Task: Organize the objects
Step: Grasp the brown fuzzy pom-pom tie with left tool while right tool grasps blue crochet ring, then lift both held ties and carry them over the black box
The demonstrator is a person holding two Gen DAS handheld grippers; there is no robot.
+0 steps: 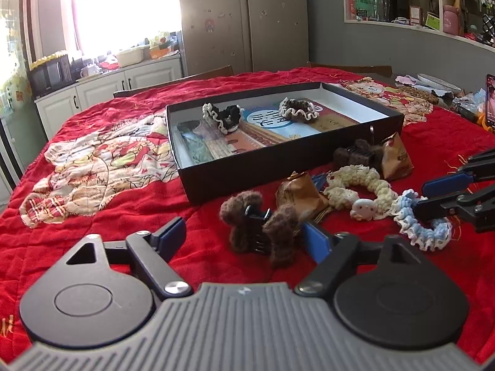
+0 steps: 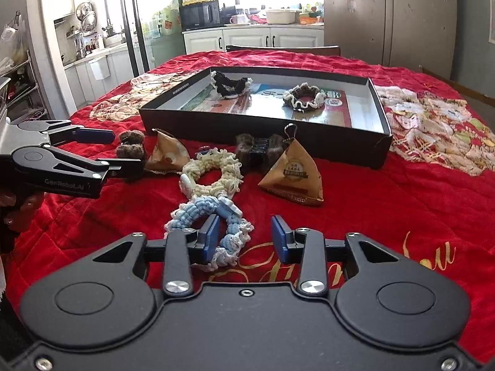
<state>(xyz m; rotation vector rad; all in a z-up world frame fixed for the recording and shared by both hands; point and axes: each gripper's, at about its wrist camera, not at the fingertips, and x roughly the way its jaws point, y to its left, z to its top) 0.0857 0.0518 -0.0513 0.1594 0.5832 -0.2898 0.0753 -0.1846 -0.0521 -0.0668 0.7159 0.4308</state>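
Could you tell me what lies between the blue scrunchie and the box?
The cream scrunchie, in the right wrist view, then a brown hair claw before the box.

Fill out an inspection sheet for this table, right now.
Surface: red quilt covering the table.
Job's things: black box holding two scrunchies; outside it, cream scrunchie, blue scrunchie, two brown fuzzy hair clips, two paper pouches.
Clutter: bowl, phone and bits at the far corner.
Grippers: left claw open around a hair clip; right claw open, one pad inside the blue scrunchie.
Cables: nothing seen.
Surroundings: kitchen counter, microwave, fridge, shelves.
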